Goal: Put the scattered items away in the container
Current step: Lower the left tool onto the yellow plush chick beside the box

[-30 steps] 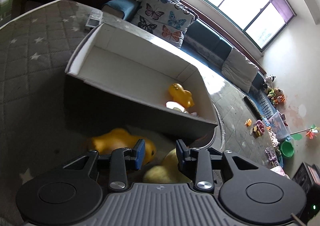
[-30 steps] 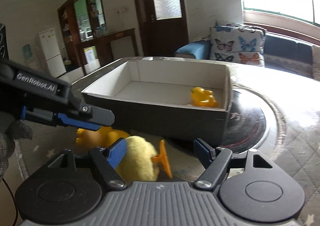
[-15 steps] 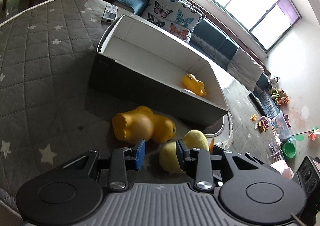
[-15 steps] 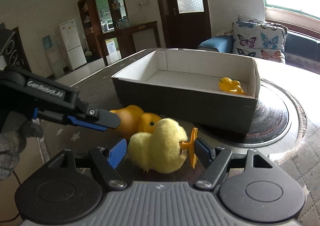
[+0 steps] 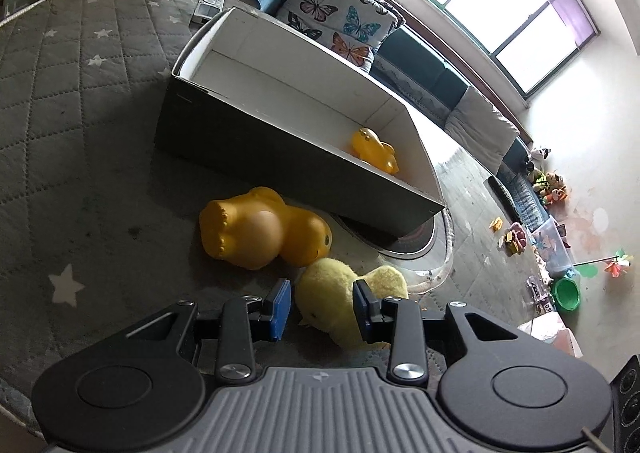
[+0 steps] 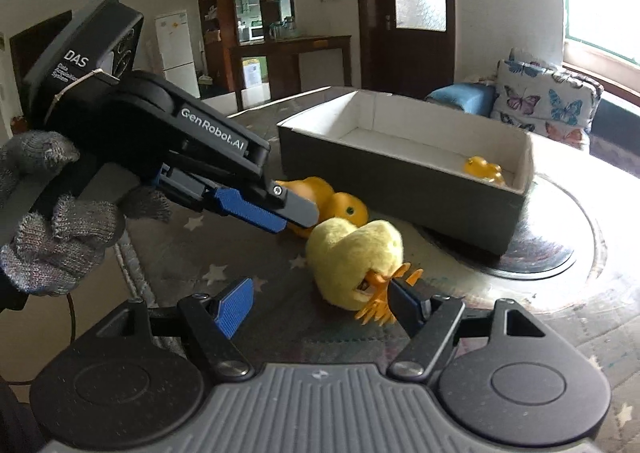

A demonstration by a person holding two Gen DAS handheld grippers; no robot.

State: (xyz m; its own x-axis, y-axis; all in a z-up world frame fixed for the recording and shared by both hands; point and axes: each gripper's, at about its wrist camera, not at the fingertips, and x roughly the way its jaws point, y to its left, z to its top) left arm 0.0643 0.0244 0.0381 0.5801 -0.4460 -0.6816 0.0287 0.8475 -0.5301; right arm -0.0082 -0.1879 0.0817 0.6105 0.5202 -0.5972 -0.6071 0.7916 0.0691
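A dark box with a white inside (image 5: 260, 149) (image 6: 400, 189) stands on the table, with a small yellow duck (image 5: 374, 149) (image 6: 482, 169) in its right end. In front of the box a big orange rubber duck (image 5: 260, 233) (image 6: 340, 205) lies on its side. Beside it is a yellow plush duck (image 5: 340, 301) (image 6: 352, 257) with orange feet. My left gripper (image 5: 320, 309) (image 6: 288, 215) is open, and the plush lies between its fingers, against the right one. My right gripper (image 6: 320, 305) is open wide, its right finger touching the plush's feet.
A grey quilted cover with stars (image 5: 80, 133) lies over the table. The box's right end rests on a dark round disc (image 6: 540, 253). A remote (image 5: 208, 7) lies behind the box. A gloved hand (image 6: 52, 213) holds the left gripper. Toys litter the floor at the right.
Both grippers have drawn back from the box. The left one has shifted right, so the plush duck now lies between its fingers. The plush sits farther ahead of the right gripper.
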